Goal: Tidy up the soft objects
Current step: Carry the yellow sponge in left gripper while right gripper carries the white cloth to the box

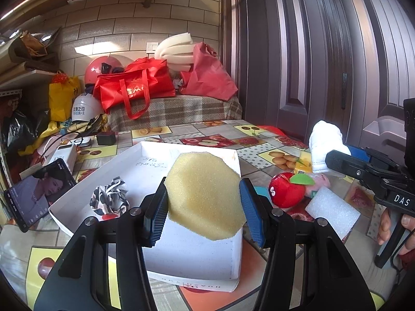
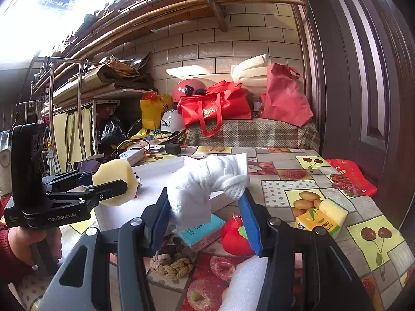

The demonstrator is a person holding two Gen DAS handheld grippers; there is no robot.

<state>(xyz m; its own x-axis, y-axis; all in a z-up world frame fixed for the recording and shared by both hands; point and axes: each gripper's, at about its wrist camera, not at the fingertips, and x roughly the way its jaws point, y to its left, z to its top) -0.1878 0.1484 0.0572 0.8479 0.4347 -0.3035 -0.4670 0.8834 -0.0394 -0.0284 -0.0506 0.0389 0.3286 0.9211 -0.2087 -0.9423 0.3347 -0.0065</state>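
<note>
My left gripper point(image 1: 203, 199) holds the yellow, many-sided foam sponge point(image 1: 205, 194) between its blue pads, pinched at both flanks; sponge hangs over the near end of the shallow white cardboard box point(image 1: 192, 254), not yet down in it; my right gripper point(image 2: 205, 207) is closed on the crumpled white cloth point(image 2: 202, 181), held above the table clutter, right of the box.

To do this well, I judge: bring the sponge lower over bare box floor before letting go, since foam springs back and may hop the low wall; keep it off the black-and-white spotted fabric scrunchie point(image 1: 110, 198) already lying in the box; release the cloth low too, as it drapes.

Pose: left gripper level, pointing across the box toward the wall; right gripper raised, angled leftward toward the box; my hand point(image 2: 28, 243) shows on the left handle.

Left on the fruit-print tablecloth point(image 1: 259, 140): red plush apple point(image 1: 286, 189), white foam block point(image 1: 333, 211), braided rope knot point(image 2: 171, 265).
</note>
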